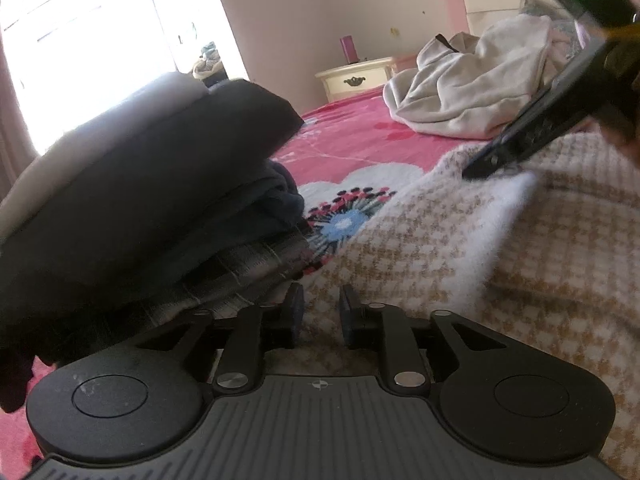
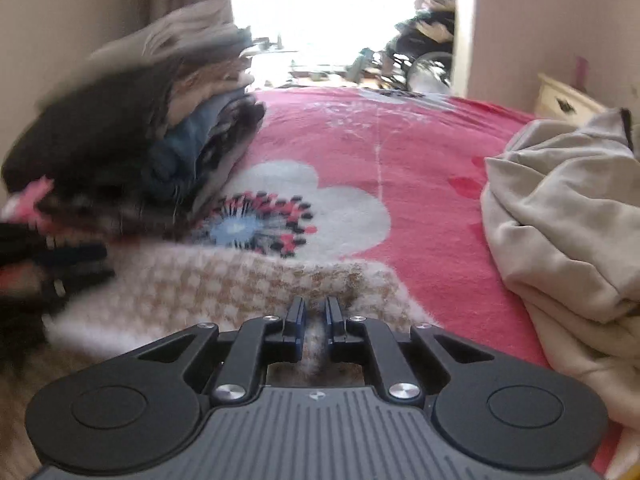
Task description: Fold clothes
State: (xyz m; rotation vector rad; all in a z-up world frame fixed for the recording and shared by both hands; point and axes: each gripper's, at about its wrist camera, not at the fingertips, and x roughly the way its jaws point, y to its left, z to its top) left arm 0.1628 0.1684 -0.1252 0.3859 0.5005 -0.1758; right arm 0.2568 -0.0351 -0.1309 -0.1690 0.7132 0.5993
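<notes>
A fuzzy cream-and-tan houndstooth sweater [image 1: 460, 248] lies on the pink flowered bedspread [image 1: 360, 136]. My left gripper [image 1: 322, 304] is low over its near edge, jaws a little apart, nothing between them. My right gripper [image 2: 314, 312] has its jaws close together with a fold of the sweater [image 2: 240, 284] pinched between them. The right gripper also shows in the left wrist view [image 1: 480, 168], its tip on the sweater's far edge. The left gripper shows blurred at the left edge of the right wrist view [image 2: 60, 260].
A stack of folded dark and grey clothes [image 1: 140, 184] stands on the bed at the left, also in the right wrist view [image 2: 140, 140]. A crumpled beige garment [image 1: 472, 88] lies farther back, at the right [image 2: 568, 220]. A cream nightstand [image 1: 356, 76] stands by the wall.
</notes>
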